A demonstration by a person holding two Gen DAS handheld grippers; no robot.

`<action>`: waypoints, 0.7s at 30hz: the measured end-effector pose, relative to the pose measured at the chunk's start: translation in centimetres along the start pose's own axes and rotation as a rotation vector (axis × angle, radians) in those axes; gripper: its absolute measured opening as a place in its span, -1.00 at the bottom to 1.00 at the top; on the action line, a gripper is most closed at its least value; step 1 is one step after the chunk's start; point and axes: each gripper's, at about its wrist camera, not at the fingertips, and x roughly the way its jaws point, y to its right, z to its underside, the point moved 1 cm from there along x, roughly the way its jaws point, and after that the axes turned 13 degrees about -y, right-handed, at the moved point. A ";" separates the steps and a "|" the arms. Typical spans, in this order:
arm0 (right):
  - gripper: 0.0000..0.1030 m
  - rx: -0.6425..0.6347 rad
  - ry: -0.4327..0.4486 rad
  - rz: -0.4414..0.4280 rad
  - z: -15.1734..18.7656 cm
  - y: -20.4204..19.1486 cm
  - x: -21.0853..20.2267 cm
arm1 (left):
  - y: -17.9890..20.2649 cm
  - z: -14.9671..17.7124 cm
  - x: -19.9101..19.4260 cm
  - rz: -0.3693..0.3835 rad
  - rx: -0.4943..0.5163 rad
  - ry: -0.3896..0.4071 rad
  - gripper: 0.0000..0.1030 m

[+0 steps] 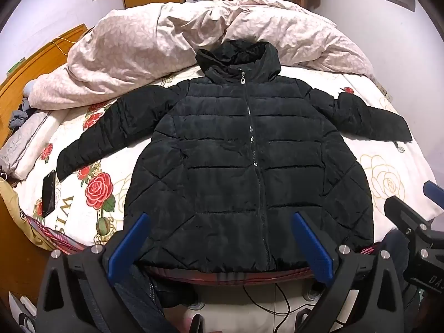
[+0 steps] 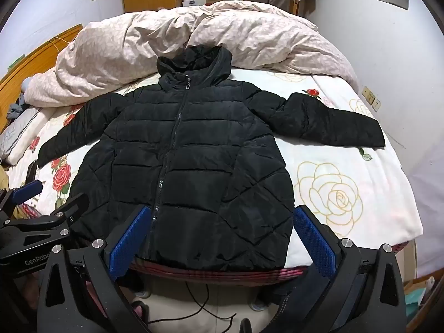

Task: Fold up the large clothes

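Jacket [image 1: 244, 161] lay flat on the bed [image 1: 388, 172], front up and zipped, hem at the near edge, hood [image 1: 238, 55] toward the heaped duvet [image 1: 138, 50] at the far side. Both sleeves were spread out toward the side edges, probably so the fold could start from an open, smoothed shape. Nothing looked folded yet, so the task seemed to be at its start. A phone [image 1: 48, 191] rested near the left edge, clear of the sleeve.

Left gripper [image 1: 219, 238] hovered over the near edge, tilted down at the hem, fingers [image 1: 130, 247] spread wide and pinching nothing. Right gripper [image 2: 222, 233] hung beside it in the same downward tilt, over the hem's right half, fingers [image 2: 313, 241] likewise spread and empty. Neither touched the fabric, as far as could be judged. The pose suited a reach toward the sleeves or hem corners
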 end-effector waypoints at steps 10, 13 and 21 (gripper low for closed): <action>0.98 0.002 -0.004 -0.002 -0.2 0.2 0.4 | -0.1 0.5 0.7 0.003 -0.007 -0.011 1.00; 0.98 0.004 -0.002 -0.003 -0.2 0.2 0.3 | -0.2 0.3 0.8 0.003 -0.010 -0.019 1.00; 0.98 0.004 -0.004 -0.009 -0.4 0.3 0.4 | -0.4 0.1 0.9 0.003 -0.013 -0.026 1.00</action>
